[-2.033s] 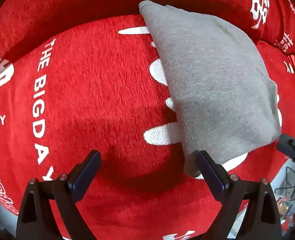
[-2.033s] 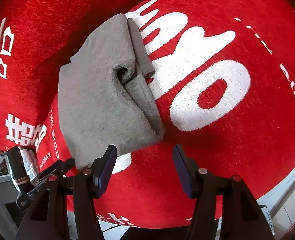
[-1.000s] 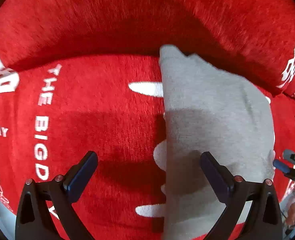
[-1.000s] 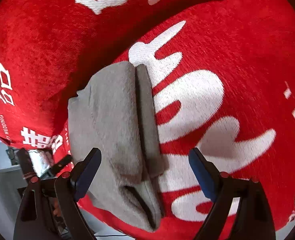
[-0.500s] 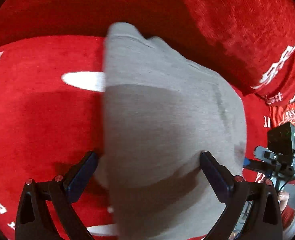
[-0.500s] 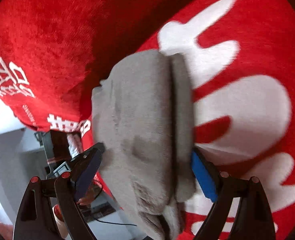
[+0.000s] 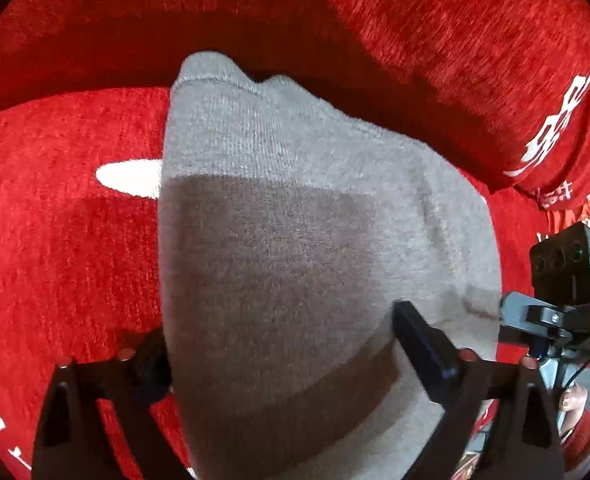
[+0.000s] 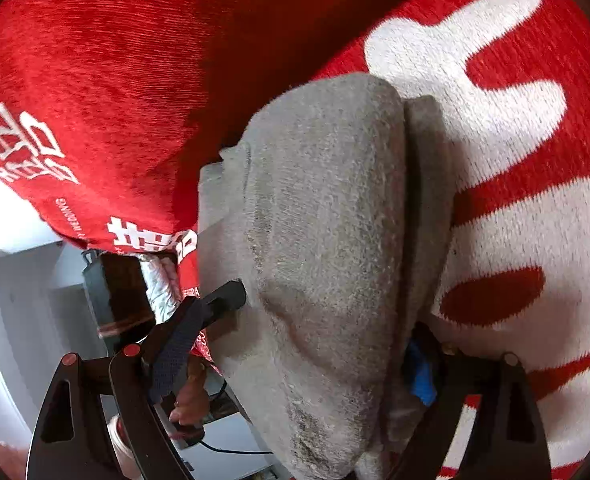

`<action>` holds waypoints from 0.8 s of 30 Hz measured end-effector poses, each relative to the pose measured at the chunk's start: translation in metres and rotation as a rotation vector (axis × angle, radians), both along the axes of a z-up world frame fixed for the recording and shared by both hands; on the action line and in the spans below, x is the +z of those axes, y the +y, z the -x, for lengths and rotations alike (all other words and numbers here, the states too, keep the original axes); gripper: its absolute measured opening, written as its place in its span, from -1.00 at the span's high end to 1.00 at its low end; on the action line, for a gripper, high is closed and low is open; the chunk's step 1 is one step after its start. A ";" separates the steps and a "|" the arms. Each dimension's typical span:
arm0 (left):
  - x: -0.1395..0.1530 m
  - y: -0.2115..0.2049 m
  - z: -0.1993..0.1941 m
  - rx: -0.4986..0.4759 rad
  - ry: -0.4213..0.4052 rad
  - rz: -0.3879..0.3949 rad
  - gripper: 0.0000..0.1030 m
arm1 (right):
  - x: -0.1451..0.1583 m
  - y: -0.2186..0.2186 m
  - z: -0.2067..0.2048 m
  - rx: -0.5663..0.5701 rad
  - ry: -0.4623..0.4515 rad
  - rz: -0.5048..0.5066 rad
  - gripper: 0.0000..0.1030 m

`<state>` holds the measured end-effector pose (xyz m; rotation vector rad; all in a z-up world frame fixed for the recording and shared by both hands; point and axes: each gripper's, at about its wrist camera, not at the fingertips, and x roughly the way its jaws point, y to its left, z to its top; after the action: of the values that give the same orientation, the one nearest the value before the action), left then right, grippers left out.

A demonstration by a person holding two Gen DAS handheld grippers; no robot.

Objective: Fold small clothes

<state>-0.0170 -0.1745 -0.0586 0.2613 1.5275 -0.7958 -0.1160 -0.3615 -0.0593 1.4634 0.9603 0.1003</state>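
Left wrist view: the folded grey garment point(image 7: 295, 240) is seen lying on a red blanket point(image 7: 55, 260) with white lettering, and most of the centre of the frame is filled by it. The left gripper point(image 7: 283, 356) is positioned steeply over the near part of the garment, with the cloth between its fingers. The finger on the picture's right point(image 7: 423, 344) lies on top of the grey fabric, while the finger on the picture's left is largely hidden at the garment's edge. The jaws are closing from a wide setting; a firm press of both pads on the cloth cannot be confirmed. A shadow is cast across the lower half of the garment. At the right edge of this view, the other handheld unit point(image 7: 563, 300) is visible beside the garment. Right wrist view: the same garment point(image 8: 327, 240) is shown from its side, with its folded layers stacked and a seam-like gap running along the upper right. The right gripper point(image 8: 323, 320) straddles the near end of the garment. Its jaws are closing with the cloth between them; the blue pad point(image 8: 419, 372) on the picture's right is partly covered by fabric, and contact by both pads cannot be determined. A hand point(image 8: 191, 396) is partly visible below the finger on the picture's left.
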 end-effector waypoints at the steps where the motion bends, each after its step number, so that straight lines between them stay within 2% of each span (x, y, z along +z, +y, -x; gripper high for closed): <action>1: 0.002 0.001 0.000 0.003 -0.008 0.006 -0.62 | -0.003 0.004 -0.003 0.012 0.023 -0.007 -0.19; 2: 0.005 0.004 0.000 0.005 -0.014 0.017 -0.46 | -0.007 0.006 -0.004 0.026 0.043 -0.010 0.16; 5: 0.014 0.011 0.001 0.002 -0.019 0.054 -0.14 | -0.007 0.010 -0.002 0.012 0.014 -0.032 0.24; 8: 0.021 0.016 -0.002 -0.005 0.002 0.089 0.04 | 0.004 0.015 0.001 -0.014 -0.037 -0.048 0.26; 12: 0.037 0.028 -0.007 0.012 0.048 0.152 0.07 | 0.027 0.028 0.002 -0.054 -0.088 -0.076 0.27; 17: 0.077 0.052 -0.010 -0.003 0.039 0.211 0.08 | 0.063 0.054 0.004 -0.073 -0.140 -0.115 0.27; 21: 0.100 0.077 -0.013 -0.022 0.022 0.208 0.08 | 0.080 0.082 0.000 -0.059 -0.162 -0.141 0.27; 24: 0.108 0.112 -0.018 -0.011 0.005 0.173 0.07 | 0.080 0.113 -0.012 -0.027 -0.161 -0.156 0.27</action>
<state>0.0008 -0.0625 0.0492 0.1396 1.4527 -0.9319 -0.1043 -0.2484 0.0202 1.5849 0.8164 0.2747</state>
